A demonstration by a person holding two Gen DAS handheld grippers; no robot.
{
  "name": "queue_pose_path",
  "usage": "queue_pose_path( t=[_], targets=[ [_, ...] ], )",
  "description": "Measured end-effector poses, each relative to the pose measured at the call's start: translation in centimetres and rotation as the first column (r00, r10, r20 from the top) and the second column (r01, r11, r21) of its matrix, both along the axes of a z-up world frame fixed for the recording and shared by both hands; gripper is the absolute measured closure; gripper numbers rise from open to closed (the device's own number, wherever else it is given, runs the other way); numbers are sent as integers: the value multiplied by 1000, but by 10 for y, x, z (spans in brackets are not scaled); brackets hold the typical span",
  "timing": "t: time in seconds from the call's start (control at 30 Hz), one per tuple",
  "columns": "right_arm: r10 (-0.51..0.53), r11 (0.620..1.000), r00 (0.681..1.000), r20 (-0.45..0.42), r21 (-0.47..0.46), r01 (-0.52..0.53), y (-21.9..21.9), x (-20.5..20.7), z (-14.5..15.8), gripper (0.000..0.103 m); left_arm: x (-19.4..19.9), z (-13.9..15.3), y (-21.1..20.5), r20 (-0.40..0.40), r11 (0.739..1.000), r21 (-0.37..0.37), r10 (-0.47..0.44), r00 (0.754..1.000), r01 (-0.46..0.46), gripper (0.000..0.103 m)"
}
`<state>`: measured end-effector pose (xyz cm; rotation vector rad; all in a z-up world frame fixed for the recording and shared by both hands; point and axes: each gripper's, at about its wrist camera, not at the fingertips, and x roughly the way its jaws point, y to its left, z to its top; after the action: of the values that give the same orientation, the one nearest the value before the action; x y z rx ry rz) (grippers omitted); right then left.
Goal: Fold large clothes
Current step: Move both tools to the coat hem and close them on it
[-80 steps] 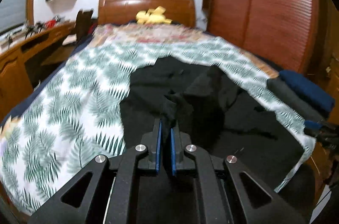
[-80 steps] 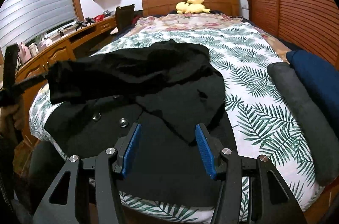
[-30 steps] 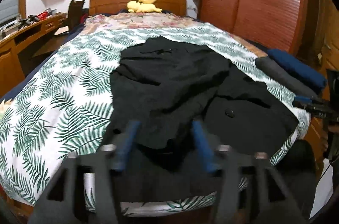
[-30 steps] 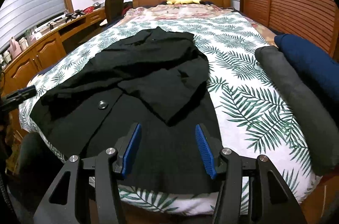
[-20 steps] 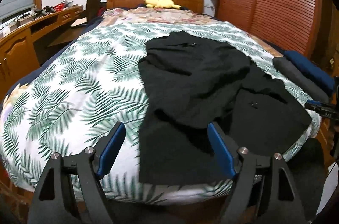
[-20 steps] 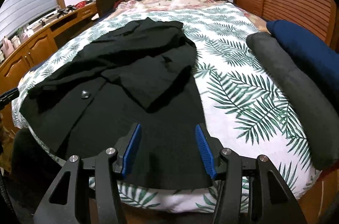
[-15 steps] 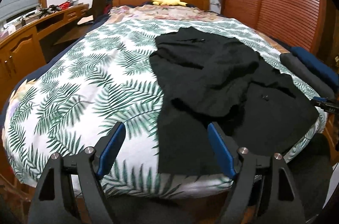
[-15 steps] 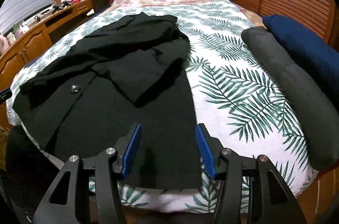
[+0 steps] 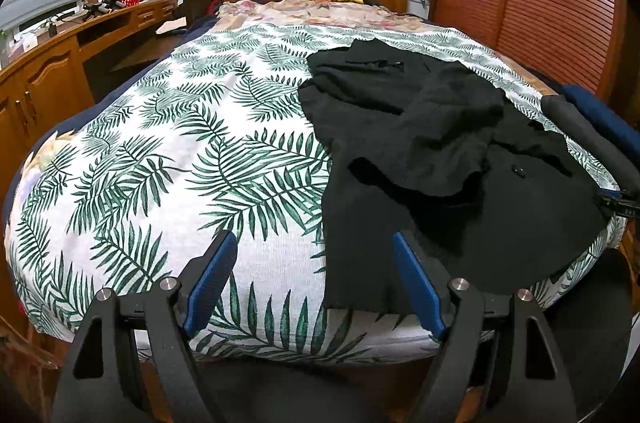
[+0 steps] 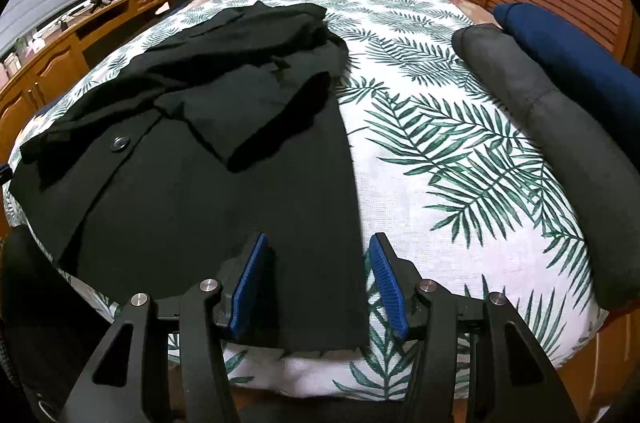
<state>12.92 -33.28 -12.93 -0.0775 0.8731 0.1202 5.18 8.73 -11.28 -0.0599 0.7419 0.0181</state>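
Loosely rumpled black woven coat (image 10: 208, 151) on leaf-print bedspread (image 10: 452, 183)

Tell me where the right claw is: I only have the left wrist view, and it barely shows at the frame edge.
Observer: The right claw is open at the black coat's near hem, and the hem's right corner shows between its fingers.
Operator: Does that side edge lie flat?
Observer: Yes, the coat's right edge runs straight from that corner up to the folded-over sleeve.
Operator: Any room beside it?
Observer: A bare band of leaf-print bedcover separates the coat from the grey rolled garment, which lies against a navy garment.
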Motion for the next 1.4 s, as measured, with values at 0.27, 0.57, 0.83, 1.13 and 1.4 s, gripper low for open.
queue_pose_path(
  t=[0.27,0.57,0.83,1.13,1.4],
  targets=[
    [63,997,998,26,40,-64,5,-5,3,53,2,-8,0,-19,1000,1,6,1000,-6,23],
    [72,997,997,20,-5,-72,11,-5,-1,53,3,-12,-5,-30,1000,8,-4,1000,4,23],
    [55,998,999,1,8,-55,7,2,-10,53,4,-15,-8,-54,999,-18,-36,998,35,30],
    [91,996,996,18,18,-92,8,-2,-10,81,6,-26,-16,-102,997,-24,-79,992,77,55],
    [90,994,996,12,54,-90,5,1,-14,82,4,-27,-17,-98,996,-31,-89,991,86,69]
  ],
)
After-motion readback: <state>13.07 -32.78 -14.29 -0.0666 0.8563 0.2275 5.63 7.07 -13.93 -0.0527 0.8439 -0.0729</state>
